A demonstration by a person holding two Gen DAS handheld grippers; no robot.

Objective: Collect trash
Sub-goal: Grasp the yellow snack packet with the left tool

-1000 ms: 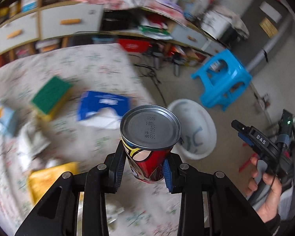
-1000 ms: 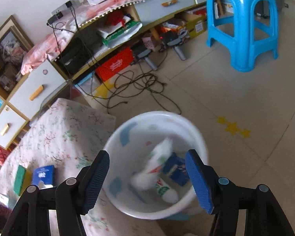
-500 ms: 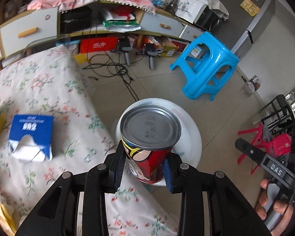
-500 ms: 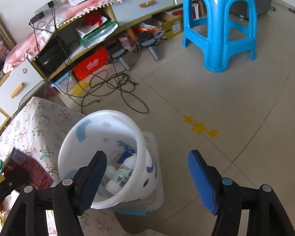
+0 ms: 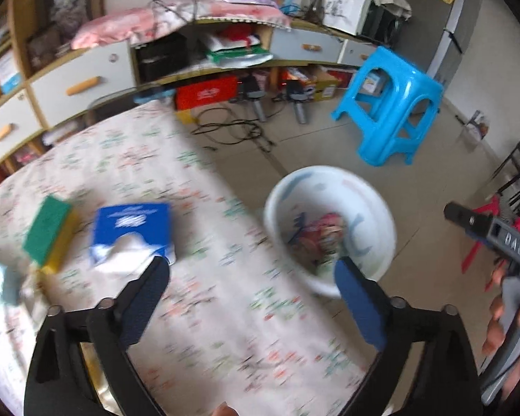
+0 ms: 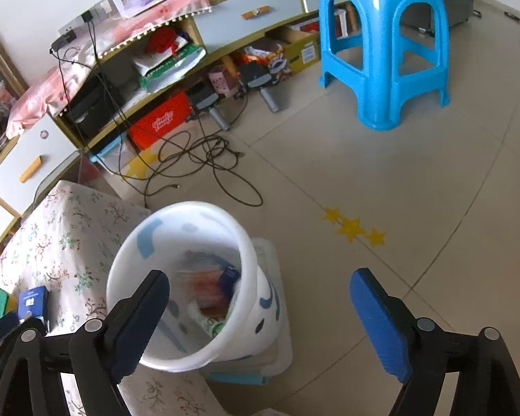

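My left gripper (image 5: 251, 298) is open and empty above the flowered table (image 5: 149, 159). The white bin (image 5: 381, 208) stands on the floor just past the table's edge, with the red can (image 5: 324, 232) and other trash lying inside. My right gripper (image 6: 260, 315) is open and empty, held above the floor beside the bin (image 6: 249, 253); blurred red trash (image 6: 208, 284) shows inside. The right gripper also shows at the right edge of the left wrist view (image 5: 482, 225).
A blue tissue pack (image 5: 131, 228) and a green and yellow sponge (image 5: 48, 232) lie on the table. A blue plastic stool (image 5: 391, 104) stands on the floor beyond the bin. Black cables (image 6: 197, 159) lie before a cluttered low cabinet (image 6: 128, 79).
My left gripper opened and let go of the red can, which now lies in the bin. It then swung back over the table. The right gripper stayed open.
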